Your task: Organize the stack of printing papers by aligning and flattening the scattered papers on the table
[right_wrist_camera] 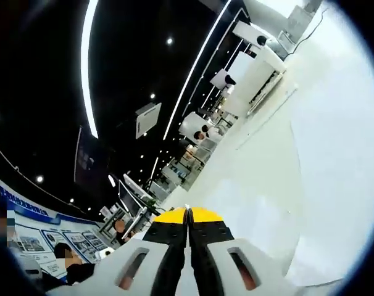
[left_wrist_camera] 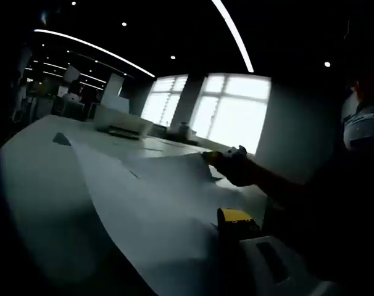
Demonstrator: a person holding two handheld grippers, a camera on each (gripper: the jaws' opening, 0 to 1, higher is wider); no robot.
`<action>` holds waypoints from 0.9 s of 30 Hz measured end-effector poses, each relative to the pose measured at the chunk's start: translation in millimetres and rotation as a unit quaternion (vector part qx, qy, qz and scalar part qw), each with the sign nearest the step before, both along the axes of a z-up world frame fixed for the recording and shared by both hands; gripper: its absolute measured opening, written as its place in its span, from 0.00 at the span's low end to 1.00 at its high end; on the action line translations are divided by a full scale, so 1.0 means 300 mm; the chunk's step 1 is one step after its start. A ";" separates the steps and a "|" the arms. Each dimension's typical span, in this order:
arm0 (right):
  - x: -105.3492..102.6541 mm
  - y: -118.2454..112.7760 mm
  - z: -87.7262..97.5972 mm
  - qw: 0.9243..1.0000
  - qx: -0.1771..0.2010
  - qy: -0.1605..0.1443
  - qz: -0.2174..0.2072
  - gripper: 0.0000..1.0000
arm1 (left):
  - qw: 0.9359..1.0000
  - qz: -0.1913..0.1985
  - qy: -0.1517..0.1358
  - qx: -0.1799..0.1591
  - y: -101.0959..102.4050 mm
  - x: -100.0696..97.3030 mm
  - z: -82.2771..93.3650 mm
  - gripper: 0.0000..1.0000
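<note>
Right gripper jaws closed; left gripper pressing papers.

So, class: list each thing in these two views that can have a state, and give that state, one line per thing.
right gripper: jaws shut together, tips touching; whether a sheet is between them cannot be told.
left gripper: at the paper's edge; open or shut cannot be told.
sheet of paper: large, lying spread over the table, far edge lifted.
table: white, partly covered by the paper.
printer: resting on the far table end.
</note>
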State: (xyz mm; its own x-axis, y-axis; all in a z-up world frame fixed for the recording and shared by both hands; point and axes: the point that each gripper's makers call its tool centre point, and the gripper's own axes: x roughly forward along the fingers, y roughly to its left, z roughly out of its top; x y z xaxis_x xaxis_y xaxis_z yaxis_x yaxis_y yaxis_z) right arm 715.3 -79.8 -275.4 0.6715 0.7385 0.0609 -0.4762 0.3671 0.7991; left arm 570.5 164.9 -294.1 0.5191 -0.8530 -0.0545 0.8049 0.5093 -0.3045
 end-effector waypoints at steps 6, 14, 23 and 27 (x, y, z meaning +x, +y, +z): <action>-0.002 0.021 0.002 1.000 0.006 0.003 -0.015 0.00 | 1.000 0.000 -0.001 0.002 -0.005 0.001 -0.002 0.27; -0.029 0.101 0.041 0.999 0.041 -0.001 0.010 0.00 | 1.000 0.002 0.007 0.003 -0.014 0.004 -0.007 0.28; -0.017 0.039 0.000 0.999 0.042 0.007 0.024 0.00 | 1.000 0.007 0.021 -0.015 -0.005 0.011 -0.001 0.22; -0.034 0.039 -0.003 0.999 0.003 -0.033 0.040 0.00 | 0.999 0.013 0.009 0.031 -0.009 0.015 -0.033 0.06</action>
State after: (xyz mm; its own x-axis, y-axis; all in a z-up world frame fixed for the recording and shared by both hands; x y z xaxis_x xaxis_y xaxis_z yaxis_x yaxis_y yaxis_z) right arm 705.0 -68.2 -276.3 0.6043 0.7896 0.1068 -0.5552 0.3212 0.7672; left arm 574.8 162.3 -304.1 0.5391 -0.8342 -0.1165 0.7859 0.5479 -0.2868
